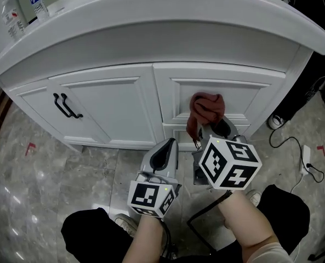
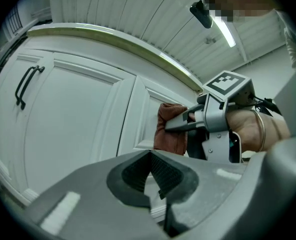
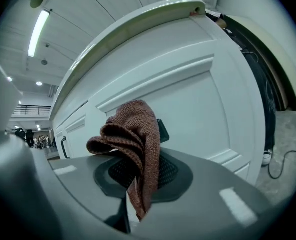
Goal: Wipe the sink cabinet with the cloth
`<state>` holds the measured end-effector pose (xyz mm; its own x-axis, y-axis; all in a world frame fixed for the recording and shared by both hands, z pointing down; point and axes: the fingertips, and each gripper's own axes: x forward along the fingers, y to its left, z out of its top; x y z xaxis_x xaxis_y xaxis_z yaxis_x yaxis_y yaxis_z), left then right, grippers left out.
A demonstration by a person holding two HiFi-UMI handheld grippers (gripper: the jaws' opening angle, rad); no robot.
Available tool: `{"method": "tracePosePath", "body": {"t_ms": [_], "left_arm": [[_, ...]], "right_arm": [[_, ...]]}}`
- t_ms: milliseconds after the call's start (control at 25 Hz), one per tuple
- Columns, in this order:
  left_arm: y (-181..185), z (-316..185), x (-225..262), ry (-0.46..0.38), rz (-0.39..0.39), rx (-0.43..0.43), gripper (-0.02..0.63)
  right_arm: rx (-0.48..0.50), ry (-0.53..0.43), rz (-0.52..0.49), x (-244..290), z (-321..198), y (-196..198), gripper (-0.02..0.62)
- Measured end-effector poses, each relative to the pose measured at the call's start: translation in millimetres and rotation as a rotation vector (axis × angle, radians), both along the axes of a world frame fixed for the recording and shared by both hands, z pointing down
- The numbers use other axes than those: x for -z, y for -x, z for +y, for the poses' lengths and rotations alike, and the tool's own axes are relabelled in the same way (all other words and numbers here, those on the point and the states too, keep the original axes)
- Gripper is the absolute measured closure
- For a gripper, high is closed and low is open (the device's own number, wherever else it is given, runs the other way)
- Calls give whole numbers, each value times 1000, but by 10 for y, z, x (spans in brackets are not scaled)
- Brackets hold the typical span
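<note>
A: Start at your far left. Two clear bottles (image 1: 38, 1) stand on the white bench (image 1: 178, 26), near its left end.

B: Below the bench you have the sink cabinet (image 1: 118, 100), white with panelled doors. Its left door carries a black handle (image 1: 67, 107).

A: Next comes your left tool (image 1: 166, 149). Its jaws are pressed together with nothing between them. It hangs low in front of the cabinet, near the middle. I cannot tell whether it touches the door.

B: Agreed, its own view shows the ribbed pads meeting at the tip. Just to its right is your right tool (image 1: 214, 127), a little higher up.

A: That one is clamped on the cloth (image 1: 207, 109). The cloth is reddish brown and bunched in folds. It sticks up out of the jaws, and a tail hangs down between them.

B: You hold it up at the right door, over the upper part of the recessed panel. From the left tool's view, the cloth looks to lie against the door face.

A: Farther right, on the grey marbled floor (image 1: 288, 171), a black cable (image 1: 285, 141) runs to a white plug block (image 1: 305, 159).
</note>
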<state>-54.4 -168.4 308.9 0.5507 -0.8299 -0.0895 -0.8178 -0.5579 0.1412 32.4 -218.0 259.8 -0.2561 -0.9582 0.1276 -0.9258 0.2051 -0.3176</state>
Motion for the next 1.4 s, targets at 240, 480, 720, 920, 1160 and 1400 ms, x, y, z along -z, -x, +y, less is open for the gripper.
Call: {"method": "tracePosePath", "body": {"t_ms": [240, 480, 720, 920, 1160, 1400], "left_arm": [[-135, 63, -53, 14, 7, -21, 606], [-235, 124, -61, 17, -5, -34, 606], [-382, 148, 10, 5, -30, -54, 606], [-488, 145, -55, 3, -63, -75, 606], [-552, 103, -6, -10, -63, -87, 606], [-716, 131, -9, -11, -60, -119, 606]], "right_arm": [[8, -36, 18, 71, 175, -148, 515], [-27, -71, 3, 184, 233, -382, 515], [-74, -92, 40, 270, 179, -591, 515], [-75, -91, 28, 245, 72, -643, 515], [-53, -116, 89, 267, 57, -689, 511], [-100, -111, 90, 283, 98, -895, 512]]}}
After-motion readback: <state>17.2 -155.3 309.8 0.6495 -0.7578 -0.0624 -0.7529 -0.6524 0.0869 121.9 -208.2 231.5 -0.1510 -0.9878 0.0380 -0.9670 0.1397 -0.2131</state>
